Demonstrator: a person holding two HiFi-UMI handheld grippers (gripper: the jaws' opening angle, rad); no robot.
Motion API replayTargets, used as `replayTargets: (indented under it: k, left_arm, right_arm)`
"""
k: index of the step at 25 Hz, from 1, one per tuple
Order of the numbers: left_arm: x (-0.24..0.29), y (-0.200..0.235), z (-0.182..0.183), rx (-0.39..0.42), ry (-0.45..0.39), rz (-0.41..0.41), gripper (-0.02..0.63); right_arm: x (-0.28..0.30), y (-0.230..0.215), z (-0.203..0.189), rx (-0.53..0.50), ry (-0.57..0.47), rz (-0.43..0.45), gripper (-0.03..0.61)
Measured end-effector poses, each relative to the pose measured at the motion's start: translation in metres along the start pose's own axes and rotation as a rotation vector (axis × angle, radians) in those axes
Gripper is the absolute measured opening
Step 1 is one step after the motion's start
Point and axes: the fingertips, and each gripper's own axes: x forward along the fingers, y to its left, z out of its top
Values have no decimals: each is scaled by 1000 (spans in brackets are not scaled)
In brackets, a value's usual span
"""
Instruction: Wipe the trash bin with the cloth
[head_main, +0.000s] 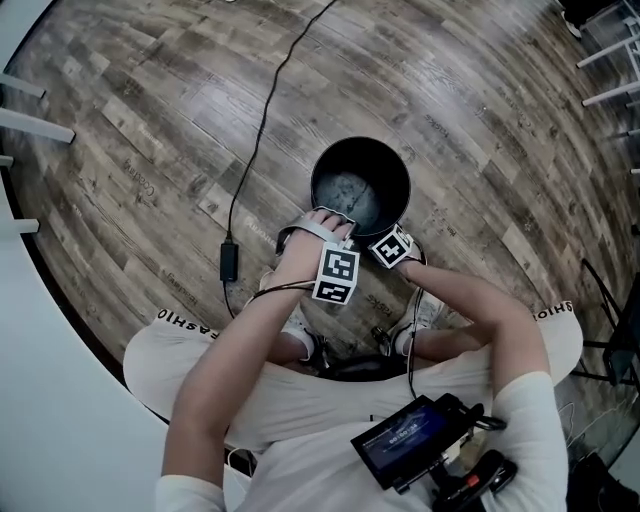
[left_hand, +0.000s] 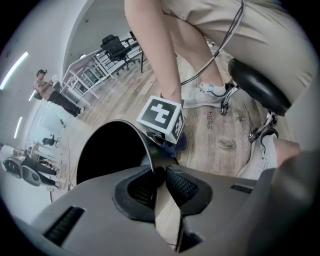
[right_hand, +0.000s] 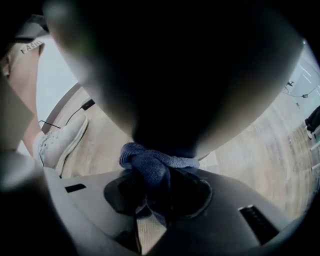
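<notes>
glossy trash bin (head_main: 360, 190), fuzzy blue cloth (right_hand: 150, 162), matt wood-grain floor (head_main: 150, 120).

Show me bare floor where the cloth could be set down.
Bare wood floor lies beyond and right of the trash bin, and again left of the cable. The bin's near side is crowded: left gripper on its rim, right gripper holding the cloth, the person's shoes.

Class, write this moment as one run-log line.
left gripper: shut on trash bin rim | right gripper: shut on cloth | cloth: against bin's outer wall
</notes>
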Motion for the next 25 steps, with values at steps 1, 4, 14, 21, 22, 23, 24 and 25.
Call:
replayTargets:
  k: [1, 4, 14, 21, 22, 23, 24, 25]
  left_arm:
    - [0, 0, 0, -2, 0, 2, 71]
    - [1, 1, 2, -8, 1, 6, 71]
    - [1, 1, -4, 50, 10, 9, 148]
    - [0, -5, -24, 56, 45, -12, 156]
    - [0, -4, -24, 67, 53, -3, 117]
    - [0, -4, -24, 79, 60, 2, 95]
    - [0, -4, -23, 90, 64, 2, 95]
    - [0, -5, -21, 100, 65, -1, 93]
  right_arm:
    - [7, 0, -2, 2, -9, -4, 106]
    - [22, -1, -8, 13, -35, -17, 106]
    - [-22, 21, -4, 135, -12, 68, 106]
    - [-120, 62, 19, 80, -79, 151, 106]
    - [-132, 61, 27, 77, -103, 144, 106]
    - [-142, 59, 34, 71, -125, 133, 106]
    - [-150, 56, 40, 60, -143, 120, 106]
    - [-156, 53, 44, 49, -155, 106, 106]
